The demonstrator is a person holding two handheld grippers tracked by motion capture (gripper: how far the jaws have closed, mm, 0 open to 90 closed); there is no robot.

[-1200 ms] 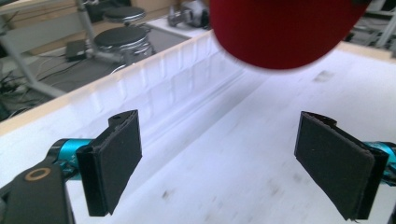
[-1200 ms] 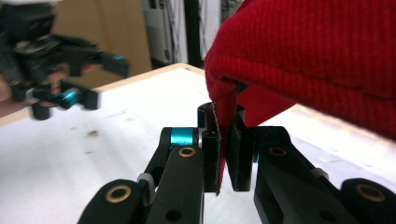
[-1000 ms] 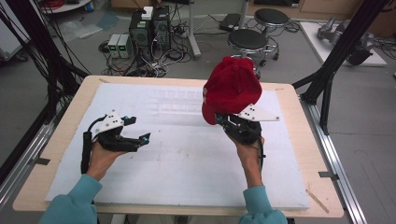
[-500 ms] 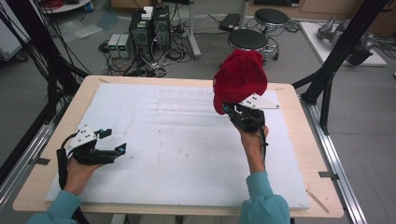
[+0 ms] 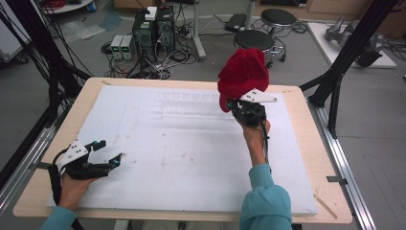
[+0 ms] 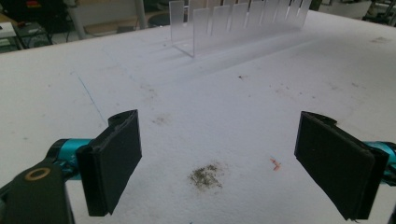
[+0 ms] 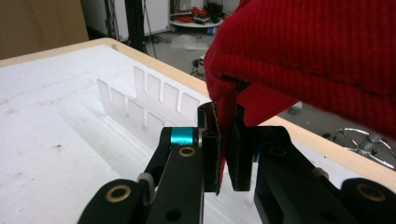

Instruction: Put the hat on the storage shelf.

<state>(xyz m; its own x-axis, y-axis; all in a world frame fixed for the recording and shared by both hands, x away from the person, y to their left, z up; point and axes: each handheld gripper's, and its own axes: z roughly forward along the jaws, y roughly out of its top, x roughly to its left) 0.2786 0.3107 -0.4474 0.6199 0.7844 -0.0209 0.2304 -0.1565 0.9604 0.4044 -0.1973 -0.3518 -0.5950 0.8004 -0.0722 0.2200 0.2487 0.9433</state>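
Observation:
A red corduroy cap (image 5: 242, 72) hangs in the air over the far right part of the white board (image 5: 191, 158). My right gripper (image 5: 235, 106) is shut on the cap's brim from below; in the right gripper view the pads (image 7: 212, 154) pinch the red brim (image 7: 225, 135) under the cap's crown (image 7: 317, 56). My left gripper (image 5: 111, 154) sits low at the board's front left, open, with nothing between its pads (image 6: 114, 163).
A clear slotted acrylic rack (image 6: 233, 23) stands on the far half of the board, close below and left of the cap (image 7: 144, 98). The wooden table rim (image 5: 306, 143) frames the board. Stools (image 5: 253, 38) and computer boxes (image 5: 153, 28) stand on the floor beyond.
The left gripper has moved left and down toward the table's front left corner. The right gripper has carried the cap rightward and farther back.

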